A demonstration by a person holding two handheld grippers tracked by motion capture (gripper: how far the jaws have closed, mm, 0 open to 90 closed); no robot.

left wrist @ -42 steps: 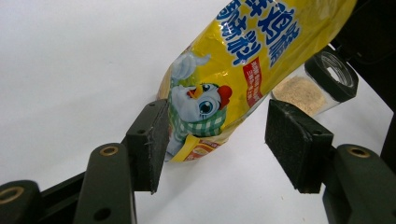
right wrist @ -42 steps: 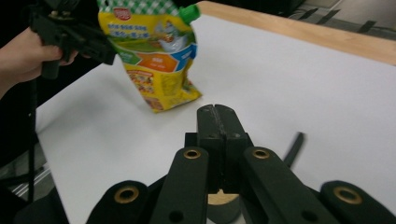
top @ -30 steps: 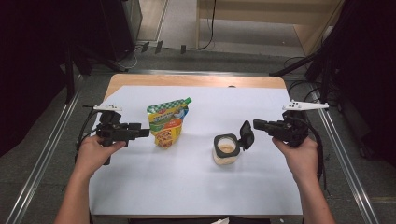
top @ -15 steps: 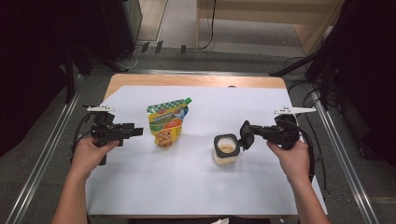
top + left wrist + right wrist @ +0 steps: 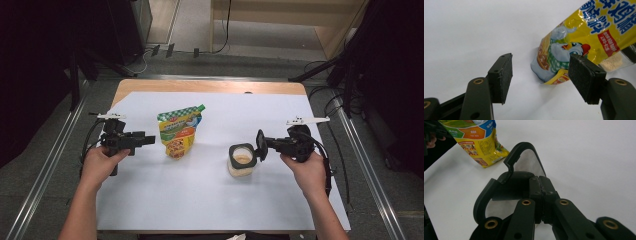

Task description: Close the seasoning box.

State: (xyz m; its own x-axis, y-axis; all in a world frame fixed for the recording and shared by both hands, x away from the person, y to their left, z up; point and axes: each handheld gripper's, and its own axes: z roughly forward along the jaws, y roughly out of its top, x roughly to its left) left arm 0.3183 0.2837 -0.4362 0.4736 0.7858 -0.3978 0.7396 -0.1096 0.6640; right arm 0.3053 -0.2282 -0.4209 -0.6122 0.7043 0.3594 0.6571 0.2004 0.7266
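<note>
The white surface carries two things, well apart: a yellow pouch lying left of middle and a small jar standing right of middle.

The high view shows the whole layout. The left tool hangs level just left of the pouch, apart from it, in the person's left hand. The right tool sits at the jar's right rim, held by the right hand, with a dark lid standing on edge at its tip. From up here the jar looks open, with pale contents, but the grip on the lid is too small to read.

The right tool's view settles that: its jaws are pressed together, pinching the edge of the black-rimmed lid, whose clear pane lets the white surface show through. The pouch lies beyond, at top left.

The left tool's view gives what the high view cannot: its jaws are spread, have just been opening a little, and hold nothing between the pads. The pouch lies ahead and right, a cartoon chicken printed on it and a clear window showing pale grains.
</note>
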